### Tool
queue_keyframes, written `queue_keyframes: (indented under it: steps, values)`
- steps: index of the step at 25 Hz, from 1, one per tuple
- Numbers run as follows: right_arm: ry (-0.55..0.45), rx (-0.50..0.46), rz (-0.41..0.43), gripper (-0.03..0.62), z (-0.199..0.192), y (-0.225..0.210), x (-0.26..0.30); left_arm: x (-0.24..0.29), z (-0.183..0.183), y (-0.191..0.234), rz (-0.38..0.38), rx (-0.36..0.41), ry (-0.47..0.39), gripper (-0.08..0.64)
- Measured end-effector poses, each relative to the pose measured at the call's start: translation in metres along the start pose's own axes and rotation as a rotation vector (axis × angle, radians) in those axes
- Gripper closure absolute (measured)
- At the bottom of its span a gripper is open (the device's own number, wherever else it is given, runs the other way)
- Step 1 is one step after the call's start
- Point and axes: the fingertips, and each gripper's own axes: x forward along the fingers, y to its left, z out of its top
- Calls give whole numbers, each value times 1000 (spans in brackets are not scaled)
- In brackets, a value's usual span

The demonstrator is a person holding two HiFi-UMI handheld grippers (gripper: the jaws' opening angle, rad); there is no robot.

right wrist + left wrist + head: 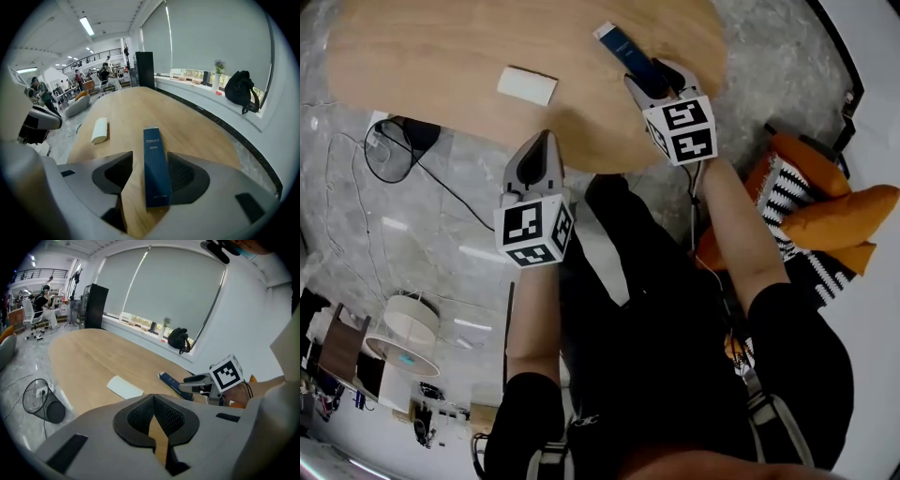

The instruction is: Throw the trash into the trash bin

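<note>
Trash is seen in two pieces on the wooden table (431,47): a long dark blue carton (154,164) and a flat white piece (527,85). In the head view the carton is placed at upper centre, near the table's right edge, while the white piece is set well apart from it toward the left.

The right gripper (659,77) is held wide open, pointing steeply down at the table. The carton is framed lengthwise between its jaws. Bare wood is shown between the carton and the left pad, and no firm squeeze can be made out at the right pad.

The left gripper (546,139) is held at the table's near edge, in the middle of the head view. Its jaw tips are brought together and nothing is gripped.

A wire bin (38,399) is stood on the grey floor beside the table, at the lower left of the left gripper view.
</note>
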Motion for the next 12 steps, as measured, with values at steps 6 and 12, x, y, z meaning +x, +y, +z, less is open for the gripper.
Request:
queue_keyframes:
  steps: [6, 12]
  values:
    - [55, -32, -12, 393, -10, -9, 28, 17, -12, 17, 0, 38, -1, 548]
    - [49, -85, -32, 393, -6, -7, 22, 21, -3, 26, 8, 60, -13, 548]
